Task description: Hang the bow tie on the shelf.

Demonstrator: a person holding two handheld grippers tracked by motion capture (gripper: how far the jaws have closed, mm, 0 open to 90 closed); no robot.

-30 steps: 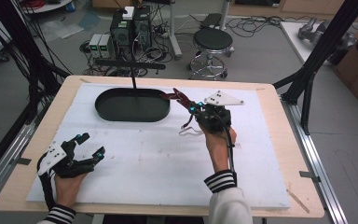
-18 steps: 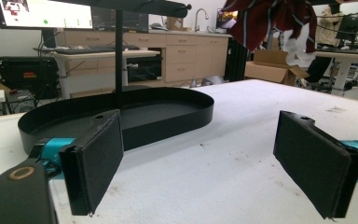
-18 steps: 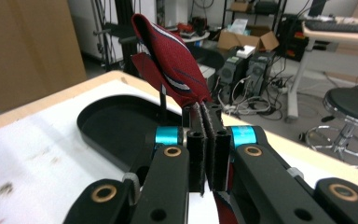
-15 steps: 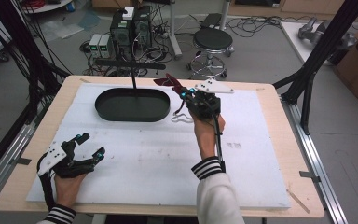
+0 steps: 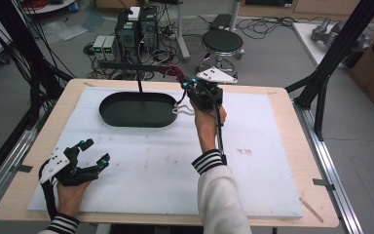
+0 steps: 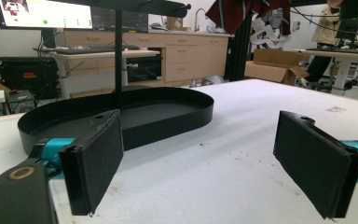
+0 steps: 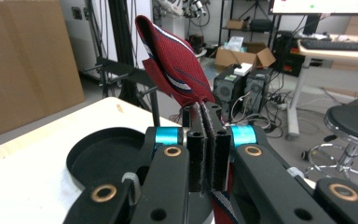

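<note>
Both grippers sit over a white-covered table [image 5: 253, 161], well apart from each other. Held up by the person's right hand near the far edge of the table, the right gripper [image 5: 187, 87] has its jaws pressed together on a dark red strap [image 7: 175, 63]. In the right gripper view the two black pads meet with the woven red cloth pinched between them; one end, edged with white and dark stripes, stands up above the jaws and folds over at its top, and another length hangs down below the pads. In the high view the strap [image 5: 171, 72] juts out from the jaws to the left, above the table's far edge and just beside the right end of a black oval tray [image 5: 112, 115]. A white loop of cord [image 5: 181, 110] hangs under this gripper, close to the tray's right rim.

At the near left corner of the table, the left gripper [image 5: 91, 152] rests low in the person's left hand with its jaws spread wide and nothing between them. Its own view shows the two flat black pads far apart, the bare white cover between them and the tray [image 6: 168, 119] beyond, with a thin black post [image 6: 118, 51] rising from it
</note>
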